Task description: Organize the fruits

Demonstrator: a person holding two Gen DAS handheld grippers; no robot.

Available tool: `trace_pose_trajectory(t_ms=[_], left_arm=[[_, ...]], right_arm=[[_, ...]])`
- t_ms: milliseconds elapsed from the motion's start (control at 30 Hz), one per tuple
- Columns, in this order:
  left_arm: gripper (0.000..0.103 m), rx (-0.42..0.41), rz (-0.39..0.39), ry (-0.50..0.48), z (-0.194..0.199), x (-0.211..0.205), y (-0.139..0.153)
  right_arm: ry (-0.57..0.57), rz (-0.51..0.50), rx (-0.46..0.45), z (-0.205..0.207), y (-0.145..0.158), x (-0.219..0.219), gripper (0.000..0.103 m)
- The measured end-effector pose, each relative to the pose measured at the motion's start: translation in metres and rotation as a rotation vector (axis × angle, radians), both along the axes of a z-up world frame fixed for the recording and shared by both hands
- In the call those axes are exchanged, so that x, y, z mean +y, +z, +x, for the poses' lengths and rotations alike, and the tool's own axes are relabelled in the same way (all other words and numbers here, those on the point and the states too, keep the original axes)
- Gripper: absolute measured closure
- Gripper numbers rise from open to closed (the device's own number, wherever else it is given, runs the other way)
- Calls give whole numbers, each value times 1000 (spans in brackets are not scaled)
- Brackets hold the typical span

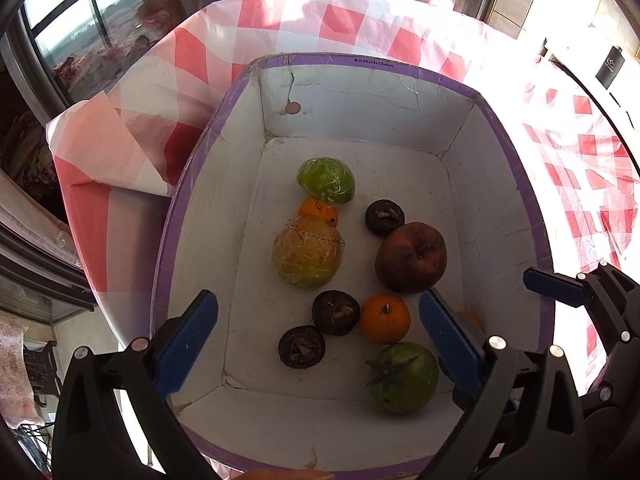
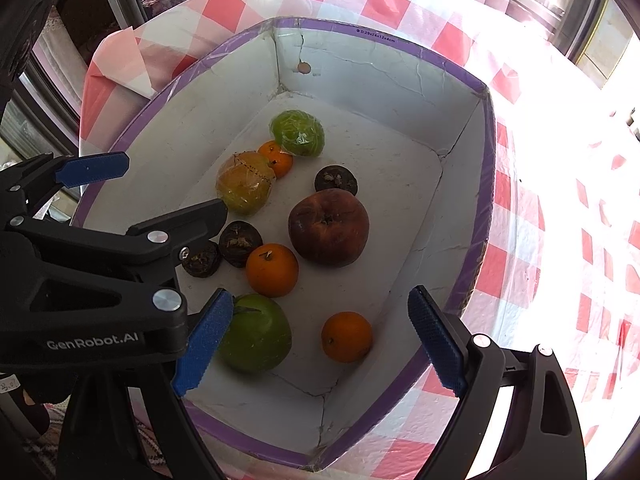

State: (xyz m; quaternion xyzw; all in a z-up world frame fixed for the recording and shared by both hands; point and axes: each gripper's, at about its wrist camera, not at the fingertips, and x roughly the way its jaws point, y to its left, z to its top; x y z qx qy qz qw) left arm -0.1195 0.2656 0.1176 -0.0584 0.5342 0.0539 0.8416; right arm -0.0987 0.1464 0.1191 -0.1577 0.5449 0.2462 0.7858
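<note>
Mixed fruits lie inside a purple-rimmed white cardboard box [image 1: 400, 92] on a red-checked tablecloth [image 1: 192, 52]; left gripper [image 1: 316, 344] and right gripper [image 2: 320, 340] hover above, spread wide, both empty.

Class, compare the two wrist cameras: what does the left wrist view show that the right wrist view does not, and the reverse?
Only the left wrist view shows all three dark fruits unobstructed. Only the right wrist view shows the third orange whole, and the left gripper's GenRobot.AI lettering. Both show the purple-rimmed box, the brown apple, the green tomato and two wrapped fruits.
</note>
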Motion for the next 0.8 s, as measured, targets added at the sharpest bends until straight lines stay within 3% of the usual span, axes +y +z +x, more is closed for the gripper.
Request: trace_pose_trajectory(t_ms=[800], left_arm=[[2,35,-13,-2,2,0,-6]], right_arm=[[3,9,11,2,-1,0,17]])
